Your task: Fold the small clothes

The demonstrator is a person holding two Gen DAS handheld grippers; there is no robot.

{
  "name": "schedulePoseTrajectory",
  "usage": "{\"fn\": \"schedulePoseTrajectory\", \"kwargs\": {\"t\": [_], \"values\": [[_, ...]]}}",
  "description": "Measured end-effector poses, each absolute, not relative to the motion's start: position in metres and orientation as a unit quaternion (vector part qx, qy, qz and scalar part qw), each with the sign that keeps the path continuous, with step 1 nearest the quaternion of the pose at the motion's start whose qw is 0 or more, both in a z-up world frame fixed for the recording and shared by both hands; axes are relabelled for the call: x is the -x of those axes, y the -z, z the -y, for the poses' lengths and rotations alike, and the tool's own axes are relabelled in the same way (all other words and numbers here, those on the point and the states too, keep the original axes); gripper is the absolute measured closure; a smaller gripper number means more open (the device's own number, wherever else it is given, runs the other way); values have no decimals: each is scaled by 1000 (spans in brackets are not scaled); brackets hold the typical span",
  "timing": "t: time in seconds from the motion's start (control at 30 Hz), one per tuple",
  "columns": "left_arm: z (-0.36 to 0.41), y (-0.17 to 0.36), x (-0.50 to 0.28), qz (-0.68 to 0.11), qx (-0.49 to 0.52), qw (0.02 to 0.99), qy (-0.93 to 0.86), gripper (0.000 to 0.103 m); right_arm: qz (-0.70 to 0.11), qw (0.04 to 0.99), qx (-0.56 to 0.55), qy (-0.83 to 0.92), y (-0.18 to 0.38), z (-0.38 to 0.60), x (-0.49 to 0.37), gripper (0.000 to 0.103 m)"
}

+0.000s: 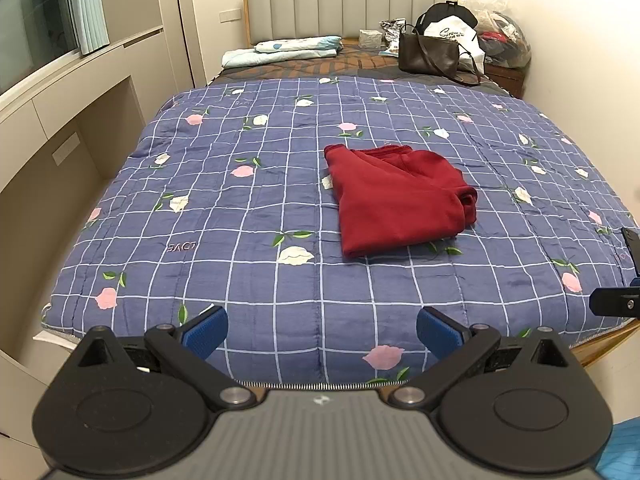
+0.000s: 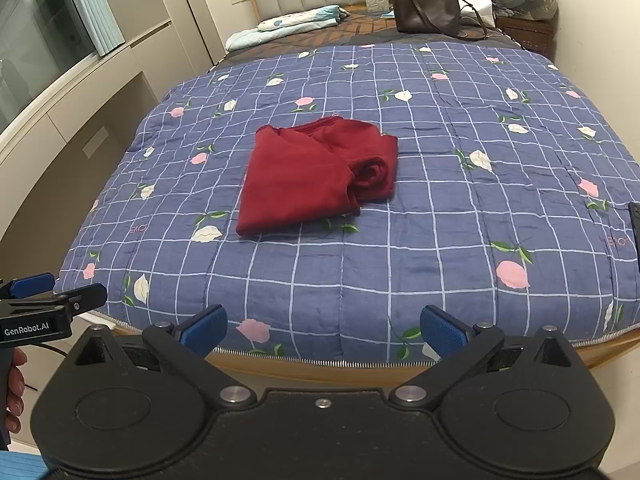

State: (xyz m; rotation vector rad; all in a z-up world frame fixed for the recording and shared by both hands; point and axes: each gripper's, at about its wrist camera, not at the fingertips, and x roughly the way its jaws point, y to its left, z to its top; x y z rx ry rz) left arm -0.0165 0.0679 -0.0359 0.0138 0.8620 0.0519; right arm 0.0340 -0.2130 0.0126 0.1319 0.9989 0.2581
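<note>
The quilt (image 1: 248, 216) lies bare on all sides of the red garment (image 1: 396, 200), so tongs could come at it from the near edge, the left or the right. Both tongs, left (image 1: 322, 330) and right (image 2: 323, 330), hang wide apart over the bed's near edge, well clear of it. Clutter stands only at the headboard: a handbag (image 1: 428, 54), bags (image 1: 504, 36) and folded bedding (image 1: 280, 52).

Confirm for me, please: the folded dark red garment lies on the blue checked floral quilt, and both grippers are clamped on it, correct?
Not quite. The folded dark red garment does lie on the blue checked floral quilt, but both wrist views show the left gripper and right gripper open, away from it.
</note>
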Motion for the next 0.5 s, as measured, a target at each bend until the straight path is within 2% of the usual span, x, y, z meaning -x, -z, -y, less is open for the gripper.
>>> {"fn": "schedulePoseTrajectory", "kwargs": {"t": [0.5], "values": [[-68,37,15,-418,-7,908,-25,0,-475,869,-63,-122,-13,215,-35,1]]}}
